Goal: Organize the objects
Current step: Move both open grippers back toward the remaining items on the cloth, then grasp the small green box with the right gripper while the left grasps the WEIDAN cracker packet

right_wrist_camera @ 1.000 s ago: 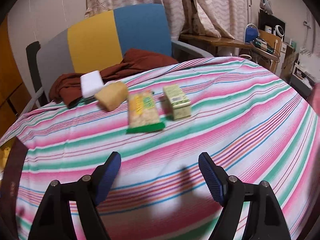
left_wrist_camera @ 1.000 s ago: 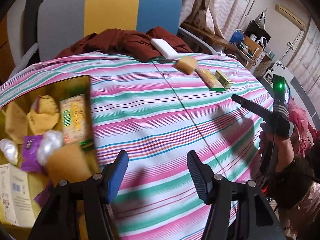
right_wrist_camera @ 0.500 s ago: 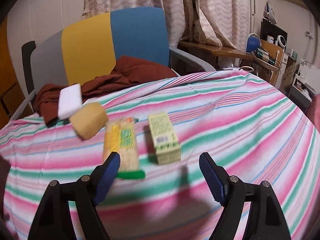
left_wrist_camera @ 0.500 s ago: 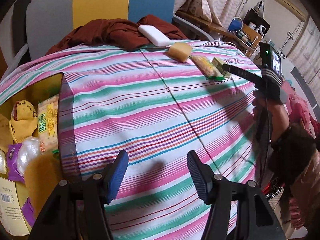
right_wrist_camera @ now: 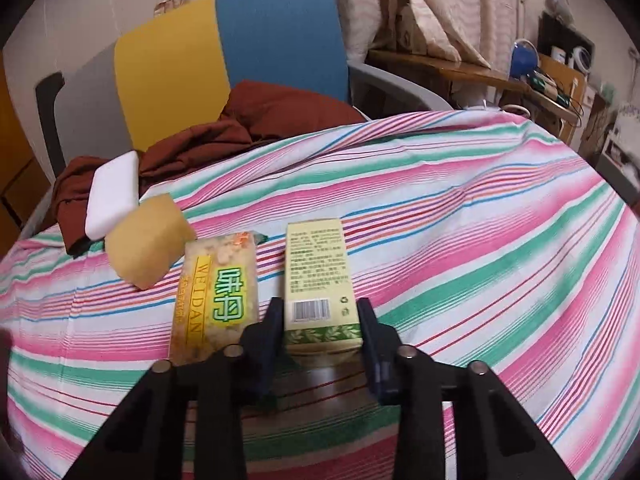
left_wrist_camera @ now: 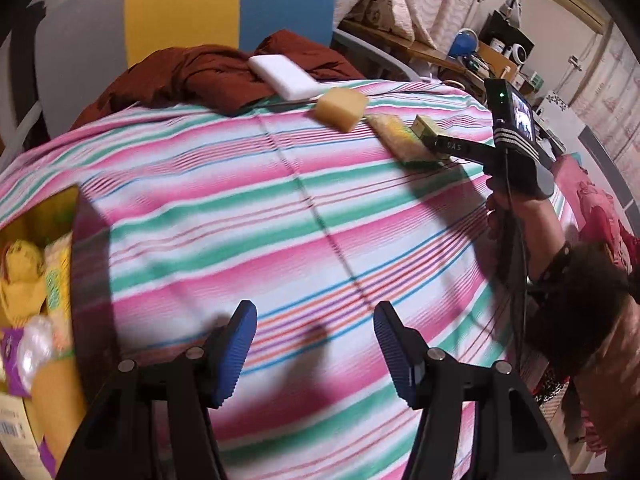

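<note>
My right gripper (right_wrist_camera: 322, 316) is shut on the near end of a pale green box (right_wrist_camera: 318, 268) that lies on the striped tablecloth (right_wrist_camera: 480, 240). Left of it lie a yellow snack packet (right_wrist_camera: 216, 292), a tan sponge (right_wrist_camera: 148, 252) and a white foam block (right_wrist_camera: 112, 194). In the left wrist view the same green box (left_wrist_camera: 426, 128), packet (left_wrist_camera: 394, 136), sponge (left_wrist_camera: 340, 108) and block (left_wrist_camera: 282, 76) sit at the table's far side, with the right gripper (left_wrist_camera: 440, 146) reaching onto the box. My left gripper (left_wrist_camera: 316, 336) hangs open over bare cloth.
A cardboard box (left_wrist_camera: 76, 240) holding several packets stands at the left edge. A dark red cloth (left_wrist_camera: 200, 76) lies on a grey, yellow and blue chair (left_wrist_camera: 224, 4) behind the table. A person's sleeved arm (left_wrist_camera: 568, 292) is at the right. Cluttered shelves (right_wrist_camera: 560, 76) stand far right.
My right gripper moved forward to the green box and shut on its near end. My left gripper drifted right, away from the cardboard box, still open.
</note>
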### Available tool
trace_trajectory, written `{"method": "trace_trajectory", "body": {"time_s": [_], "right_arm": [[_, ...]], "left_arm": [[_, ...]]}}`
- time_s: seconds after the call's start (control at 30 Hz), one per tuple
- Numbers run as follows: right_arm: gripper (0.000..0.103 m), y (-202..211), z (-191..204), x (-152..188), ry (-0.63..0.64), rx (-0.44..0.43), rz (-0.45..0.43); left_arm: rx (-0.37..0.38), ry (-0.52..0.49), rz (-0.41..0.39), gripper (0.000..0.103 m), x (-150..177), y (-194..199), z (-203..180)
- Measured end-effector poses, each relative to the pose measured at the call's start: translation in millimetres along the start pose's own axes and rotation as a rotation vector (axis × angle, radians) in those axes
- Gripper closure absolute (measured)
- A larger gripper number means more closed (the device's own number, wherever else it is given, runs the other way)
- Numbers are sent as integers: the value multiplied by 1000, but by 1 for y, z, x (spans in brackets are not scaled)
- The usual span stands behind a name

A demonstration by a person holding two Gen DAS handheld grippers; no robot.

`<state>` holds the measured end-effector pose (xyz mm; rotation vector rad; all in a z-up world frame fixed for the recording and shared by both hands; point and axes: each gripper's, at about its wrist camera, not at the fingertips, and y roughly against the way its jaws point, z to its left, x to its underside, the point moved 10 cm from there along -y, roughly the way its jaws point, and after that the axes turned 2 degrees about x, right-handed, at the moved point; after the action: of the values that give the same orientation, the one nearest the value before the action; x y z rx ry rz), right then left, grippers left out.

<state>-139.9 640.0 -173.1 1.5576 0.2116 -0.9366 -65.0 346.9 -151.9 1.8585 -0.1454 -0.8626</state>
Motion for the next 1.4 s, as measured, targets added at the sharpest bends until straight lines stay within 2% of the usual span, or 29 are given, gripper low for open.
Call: {"method": "trace_trajectory", "body": {"time_s": [0.17,0.37,0.5,0.63,0.7,0.77,0.97,1.07,1.17,1.33,1.4], "right_arm": [[73,10,-7,7,-19,16,-7],[73,35,-26,28,-5,103,-17],[73,48,-43,42,-75,105,-29],[73,52,-54,45,-137,115,-51],[73,49,-59,47,-165,112,-44],[73,50,-62,47,-181,107,-55],[73,51,-66,47,-202,106,-67],[73,51,-64,48,-204,106,-69],[72,51,-65,48,-201,110,-71],[73,50,-65,48,-197,115,-73],[72,49,-64,48,-187,126,-73]], "left_arm": [[43,-4,-9,41,-33,-24,-24],[78,-5,-10,41,-80,-63,-59],[94,10,10,41,-111,-96,-82],[79,52,34,41,-136,-128,-99],[22,32,20,41,-149,-141,-106],[-4,9,6,41,-158,-150,-112],[-70,-11,5,41,-168,-178,-112],[-105,-73,-55,41,-172,-181,-111],[-113,-152,-110,41,-168,-181,-112],[-84,-142,-127,45,-168,-178,-109],[-88,-147,-143,53,-165,-174,-108]]}}
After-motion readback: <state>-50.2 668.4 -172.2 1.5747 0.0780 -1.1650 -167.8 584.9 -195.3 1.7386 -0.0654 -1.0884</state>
